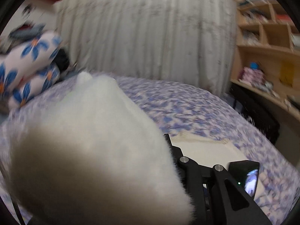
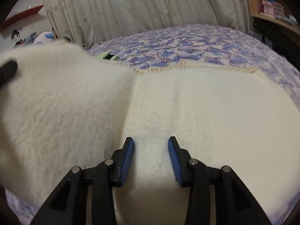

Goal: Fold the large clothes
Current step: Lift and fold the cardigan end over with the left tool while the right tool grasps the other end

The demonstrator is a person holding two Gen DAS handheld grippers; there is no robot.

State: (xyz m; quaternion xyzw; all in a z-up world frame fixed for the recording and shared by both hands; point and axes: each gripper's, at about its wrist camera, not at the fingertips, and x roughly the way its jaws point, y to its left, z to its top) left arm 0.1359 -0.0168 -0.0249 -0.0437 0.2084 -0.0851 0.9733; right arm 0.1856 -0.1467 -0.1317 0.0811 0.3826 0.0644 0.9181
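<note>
A large white fleece garment (image 2: 196,108) with a cream crocheted edge (image 2: 187,68) lies on the bed. My right gripper (image 2: 151,150) points down at its near hem, and a ridge of fleece fills the gap between its blue pads (image 2: 128,157), which press on it. My left gripper (image 1: 155,144) is shut on another part of the garment (image 1: 90,131) and holds it raised. That fleece drapes over one finger and hides it. The other black finger (image 1: 173,146) shows beside the fabric. In the right wrist view, a black part of the left gripper (image 2: 7,69) sits at the top of the lifted flap.
The bed's blue-and-purple patterned sheet (image 2: 187,43) stretches beyond the garment to a pale curtain (image 2: 131,5). Blue-flowered pillows (image 1: 28,60) are stacked at the far left. Wooden shelves (image 1: 266,43) and a dark cabinet (image 1: 258,116) stand on the right. A small green item (image 2: 106,56) lies behind the raised fleece.
</note>
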